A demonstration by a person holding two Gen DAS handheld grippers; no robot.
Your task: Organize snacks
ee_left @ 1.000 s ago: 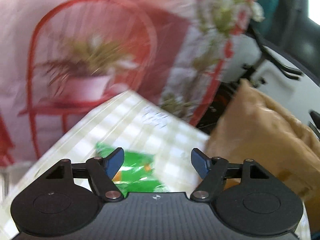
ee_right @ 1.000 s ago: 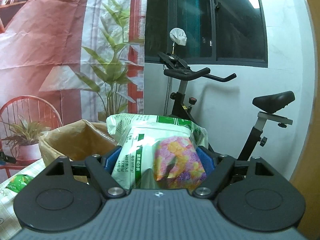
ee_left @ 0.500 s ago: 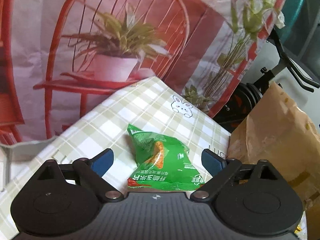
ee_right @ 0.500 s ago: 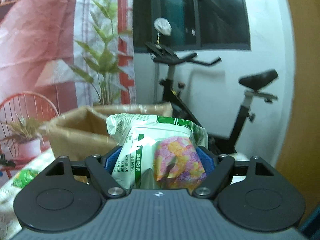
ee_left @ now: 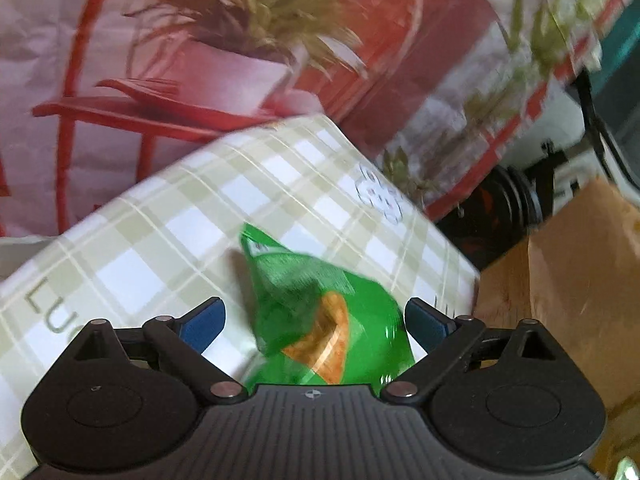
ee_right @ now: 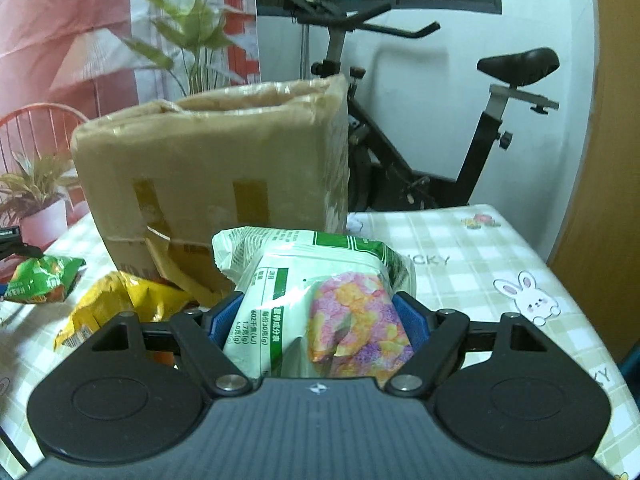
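Meanwhile, left tongs (ee_left: 315,318) gape around the green packet (ee_left: 320,320); right tongs (ee_right: 320,318) – level – clamp the white packet (ee_right: 316,304).

Home rm, exercise bike (ee_right: 460,128), plaid tablecloth (ee_right: 472,248)

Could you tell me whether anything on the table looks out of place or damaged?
The cardboard box looks battered: its top edge is crumpled and a flap near the yellow snack bag hangs torn. Otherwise nothing stands out.

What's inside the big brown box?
You can't see inside. The brown box stands on the checked table, and the right-wrist view shows only its outer wall and folded rim. Its contents are hidden.
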